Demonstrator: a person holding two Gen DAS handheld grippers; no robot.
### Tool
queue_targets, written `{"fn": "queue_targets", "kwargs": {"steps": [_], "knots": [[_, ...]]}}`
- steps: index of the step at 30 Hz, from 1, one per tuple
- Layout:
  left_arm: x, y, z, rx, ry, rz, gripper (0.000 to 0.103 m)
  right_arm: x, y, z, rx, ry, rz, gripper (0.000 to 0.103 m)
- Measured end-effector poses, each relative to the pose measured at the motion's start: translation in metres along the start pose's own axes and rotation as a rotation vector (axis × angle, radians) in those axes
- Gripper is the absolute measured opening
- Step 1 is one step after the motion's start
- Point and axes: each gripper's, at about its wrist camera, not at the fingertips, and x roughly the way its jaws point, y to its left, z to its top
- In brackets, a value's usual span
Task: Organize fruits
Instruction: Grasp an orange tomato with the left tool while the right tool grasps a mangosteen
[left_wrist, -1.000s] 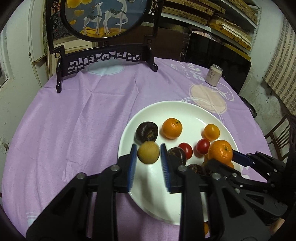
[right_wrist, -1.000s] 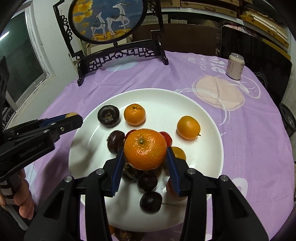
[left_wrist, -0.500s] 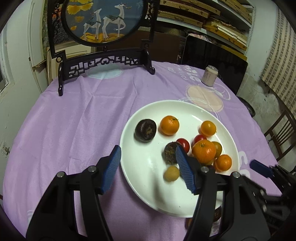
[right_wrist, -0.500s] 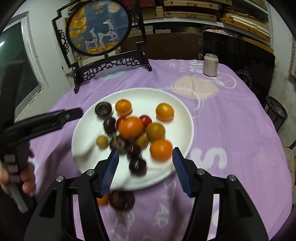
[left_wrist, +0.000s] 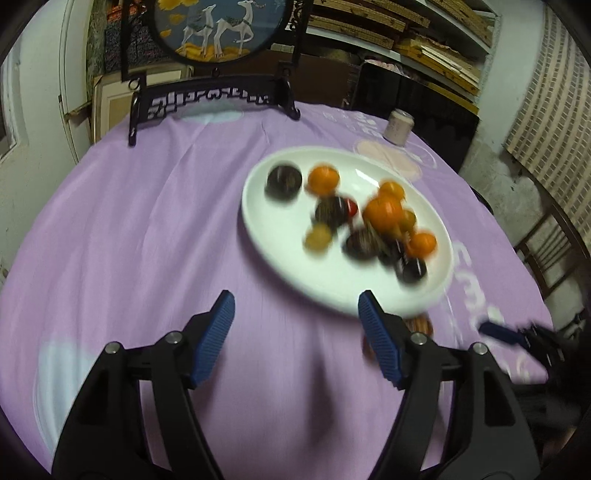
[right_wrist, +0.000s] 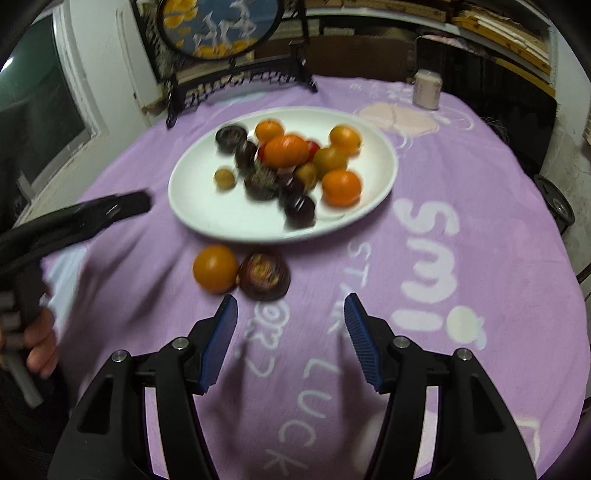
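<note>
fruits (right_wrist: 286, 168), orange, dark and red, lie heaped on the plate (right_wrist: 207, 214); an orange (right_wrist: 215, 268) and dark fruit (right_wrist: 264, 275) sit just beside it on the cloth (right_wrist: 461, 192). left tongs (left_wrist: 295, 334) opening, empty; right tongs (right_wrist: 290, 339) released, empty.
</note>
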Motion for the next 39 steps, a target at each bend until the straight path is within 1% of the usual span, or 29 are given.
{"fn": "queue_targets", "kwargs": {"steps": [2, 5, 8, 10, 11, 13, 14, 17, 18, 19, 20, 22, 24, 27, 29, 33, 37, 39], "knots": [[-0.011, 0.001, -0.017, 0.016, 0.014, -0.006, 0.072, 0.008, 0.005, -0.002, -0.016, 0.018, -0.001, 0.061], [-0.019, 0.004, -0.030, 0.026, 0.027, -0.005, 0.075, 0.020, 0.008, -0.001, -0.021, 0.034, -0.003, 0.061], [-0.022, 0.008, -0.038, 0.026, 0.044, -0.010, 0.075, 0.032, 0.009, 0.001, -0.024, 0.059, -0.044, 0.061], [-0.021, 0.009, -0.040, 0.023, 0.055, -0.021, 0.075, 0.039, 0.012, 0.002, -0.036, 0.076, -0.042, 0.061], [-0.020, 0.009, -0.040, 0.023, 0.058, -0.026, 0.075, 0.041, 0.016, 0.004, -0.053, 0.073, -0.056, 0.061], [-0.021, 0.007, -0.041, 0.026, 0.060, -0.040, 0.075, 0.046, 0.023, 0.008, -0.081, 0.075, -0.074, 0.065], [-0.022, 0.006, -0.041, 0.029, 0.060, -0.044, 0.075, 0.048, 0.023, 0.009, -0.084, 0.074, -0.076, 0.069], [-0.023, 0.003, -0.042, 0.036, 0.059, -0.049, 0.076, 0.052, 0.022, 0.013, -0.076, 0.065, -0.067, 0.070], [-0.024, 0.002, -0.043, 0.037, 0.060, -0.046, 0.076, 0.052, 0.022, 0.013, -0.079, 0.060, -0.066, 0.065], [-0.024, 0.001, -0.043, 0.037, 0.060, -0.046, 0.076, 0.052, 0.023, 0.012, -0.086, 0.050, -0.059, 0.054], [-0.024, 0.001, -0.042, 0.036, 0.062, -0.046, 0.076, 0.049, 0.027, 0.011, -0.106, 0.039, -0.048, 0.040], [-0.023, -0.004, -0.040, 0.035, 0.071, -0.052, 0.076, 0.044, 0.031, 0.009, -0.122, 0.041, -0.061, 0.040], [-0.021, -0.010, -0.038, 0.042, 0.074, -0.054, 0.076, 0.040, 0.026, 0.005, -0.103, 0.049, -0.045, 0.040], [-0.014, -0.026, -0.035, 0.075, 0.082, -0.047, 0.076, 0.022, 0.014, 0.000, -0.055, 0.025, -0.014, 0.040], [-0.008, -0.035, -0.034, 0.092, 0.094, -0.051, 0.076, 0.009, 0.005, -0.006, -0.037, 0.003, -0.014, 0.040], [0.017, -0.064, -0.036, 0.152, 0.142, -0.035, 0.077, -0.009, -0.012, -0.019, -0.004, -0.023, -0.016, 0.040], [0.039, -0.079, -0.034, 0.172, 0.180, -0.011, 0.077, -0.018, -0.030, -0.032, 0.032, -0.032, -0.005, 0.040], [0.048, -0.086, -0.030, 0.175, 0.186, 0.005, 0.077, -0.020, -0.037, -0.037, 0.048, -0.033, 0.005, 0.040]]}}
